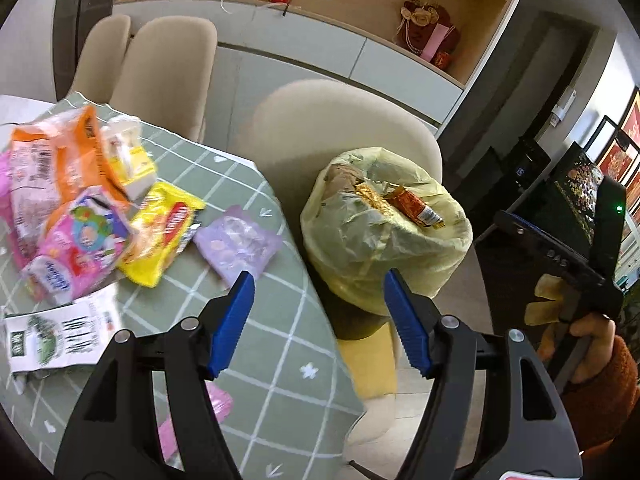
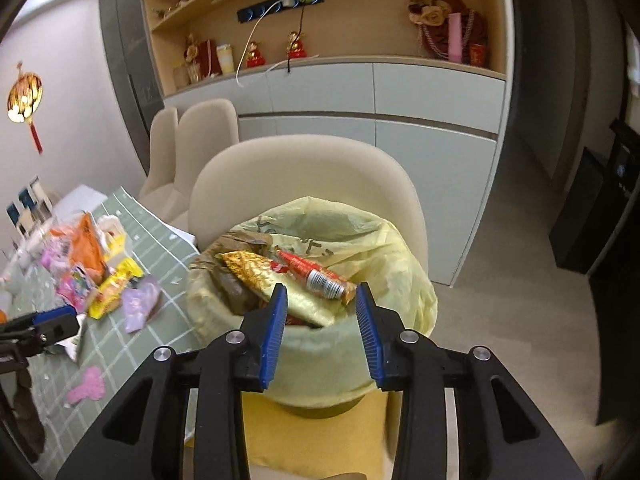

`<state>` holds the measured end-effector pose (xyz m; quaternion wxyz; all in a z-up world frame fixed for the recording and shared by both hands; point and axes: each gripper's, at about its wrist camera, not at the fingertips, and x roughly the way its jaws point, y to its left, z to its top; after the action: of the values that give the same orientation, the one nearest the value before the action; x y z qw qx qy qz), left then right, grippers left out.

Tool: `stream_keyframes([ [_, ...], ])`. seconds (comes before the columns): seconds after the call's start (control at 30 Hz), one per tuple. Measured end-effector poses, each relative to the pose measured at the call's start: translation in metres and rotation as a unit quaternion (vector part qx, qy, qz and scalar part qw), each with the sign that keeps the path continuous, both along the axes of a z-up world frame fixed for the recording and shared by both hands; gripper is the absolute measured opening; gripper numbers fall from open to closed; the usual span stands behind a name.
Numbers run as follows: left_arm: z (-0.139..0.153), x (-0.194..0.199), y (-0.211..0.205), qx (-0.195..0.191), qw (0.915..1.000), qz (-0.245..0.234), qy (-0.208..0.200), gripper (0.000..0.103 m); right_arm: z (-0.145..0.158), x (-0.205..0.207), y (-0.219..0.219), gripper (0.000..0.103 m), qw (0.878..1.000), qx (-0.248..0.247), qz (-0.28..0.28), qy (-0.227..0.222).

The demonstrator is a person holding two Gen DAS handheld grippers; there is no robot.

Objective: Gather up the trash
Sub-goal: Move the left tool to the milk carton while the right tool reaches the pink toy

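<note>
Both tongs are released and empty: right tongs (image 2: 321, 308) over the bin (image 2: 320, 344) on a chair (image 2: 280, 176), left tongs (image 1: 318, 308) beside the table (image 1: 260, 320) edge, wrappers (image 1: 160, 232) blurred, perhaps a dozen.

Beige chairs (image 2: 304, 184) — wooden shelving (image 2: 360, 20)

No lettering reads clearly on the blurred wrappers (image 1: 80, 216).
</note>
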<state>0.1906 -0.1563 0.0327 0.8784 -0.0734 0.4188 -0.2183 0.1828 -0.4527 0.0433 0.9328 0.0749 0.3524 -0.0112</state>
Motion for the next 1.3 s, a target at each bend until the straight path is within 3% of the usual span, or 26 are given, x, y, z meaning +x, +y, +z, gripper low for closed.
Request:
stream_keyframes([
  [0.07, 0.001, -0.01, 0.014, 0.008, 0.9999, 0.007, -0.01, 0.064, 0.001, -0.01, 0.007, 0.052, 1.0, 0.008, 0.003, -0.005],
  [0.37, -0.007, -0.046, 0.113, 0.052, 0.9964, 0.059, -0.031, 0.064, -0.006, -0.049, 0.072, 0.052, 0.999, 0.011, 0.047, -0.001],
  [0.5, -0.011, -0.056, 0.157, 0.054, 0.9933, 0.097, -0.032, 0.064, -0.018, -0.062, 0.102, 0.052, 0.997, 0.023, 0.071, 0.01],
  [0.63, -0.011, -0.065, 0.185, 0.049, 0.9924, 0.104, -0.045, 0.064, -0.023, -0.072, 0.131, 0.052, 0.996, 0.032, 0.083, 0.002],
  [0.83, -0.015, -0.058, 0.207, 0.05, 0.9929, 0.098, -0.046, 0.064, -0.022, -0.074, 0.159, 0.052, 0.994, 0.028, 0.103, 0.008],
  [1.03, -0.017, -0.033, 0.206, 0.026, 0.996, 0.068, -0.051, 0.064, -0.031, -0.071, 0.163, 0.052, 0.996, 0.029, 0.086, 0.023],
  [1.17, -0.02, -0.005, 0.191, 0.055, 0.9953, 0.028, -0.074, 0.064, -0.037, -0.067, 0.166, 0.052, 0.997, 0.02, 0.07, 0.031],
  [1.23, -0.027, 0.012, 0.19, 0.065, 0.9952, 0.04, -0.062, 0.064, -0.04, -0.065, 0.169, 0.052, 0.997, 0.014, 0.066, 0.038],
  [1.3, -0.032, 0.022, 0.198, 0.039, 0.997, 0.057, -0.035, 0.064, -0.043, -0.064, 0.171, 0.052, 0.997, 0.017, 0.065, 0.048],
])
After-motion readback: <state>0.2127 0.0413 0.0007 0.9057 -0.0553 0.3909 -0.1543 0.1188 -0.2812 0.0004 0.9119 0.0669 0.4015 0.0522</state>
